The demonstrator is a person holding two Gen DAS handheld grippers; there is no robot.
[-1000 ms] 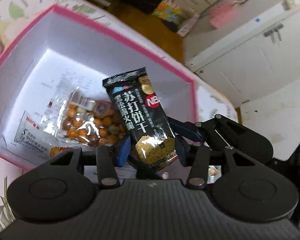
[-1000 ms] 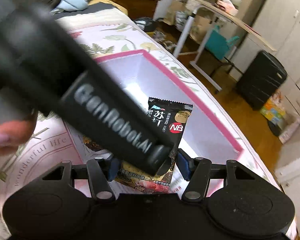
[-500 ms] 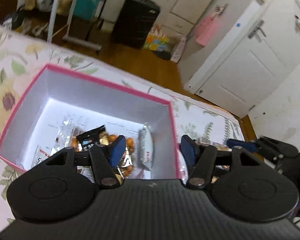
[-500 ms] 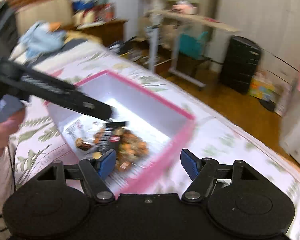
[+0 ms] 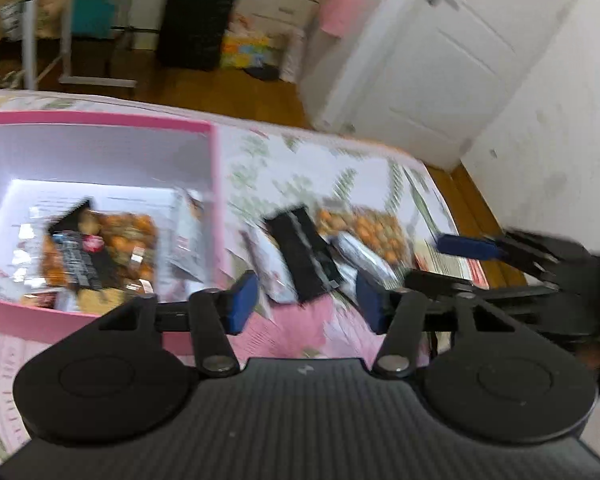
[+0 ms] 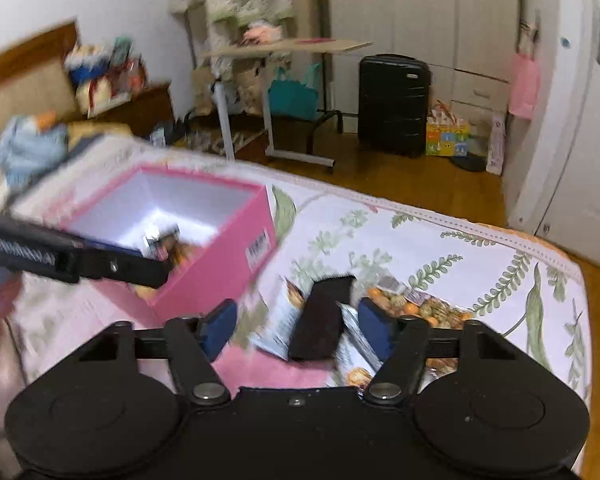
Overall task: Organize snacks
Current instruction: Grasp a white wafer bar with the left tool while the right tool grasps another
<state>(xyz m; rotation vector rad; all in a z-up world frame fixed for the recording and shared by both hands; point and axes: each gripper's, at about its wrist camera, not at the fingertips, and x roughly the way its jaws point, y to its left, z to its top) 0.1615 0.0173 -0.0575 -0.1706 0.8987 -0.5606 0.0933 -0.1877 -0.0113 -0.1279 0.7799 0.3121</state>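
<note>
A pink box [image 5: 216, 184] with a white inside sits on the floral bedspread and holds several snack packets, among them a black cracker packet [image 5: 80, 256] and a bag of orange nuts [image 5: 128, 232]. It also shows in the right wrist view [image 6: 220, 264]. Right of it lie loose snacks: a black packet [image 5: 304, 252] [image 6: 324, 320], white packets [image 6: 280, 328] and an orange nut bag [image 5: 364, 228] [image 6: 416, 304]. My left gripper [image 5: 306, 300] is open and empty, above the bed before these. My right gripper [image 6: 298, 324] is open and empty, over the loose snacks.
The bed's far edge [image 6: 420, 216] drops to a wooden floor. Beyond it stand a black suitcase [image 6: 392, 104], a rolling side table [image 6: 284, 48] and white cupboard doors [image 5: 432, 60]. The right gripper's arm [image 5: 500, 248] shows at the right of the left wrist view.
My left gripper let go of the black cracker packet into the pink box, opened and swung right toward the loose snacks. My right gripper pulled back from the box to above those snacks.
</note>
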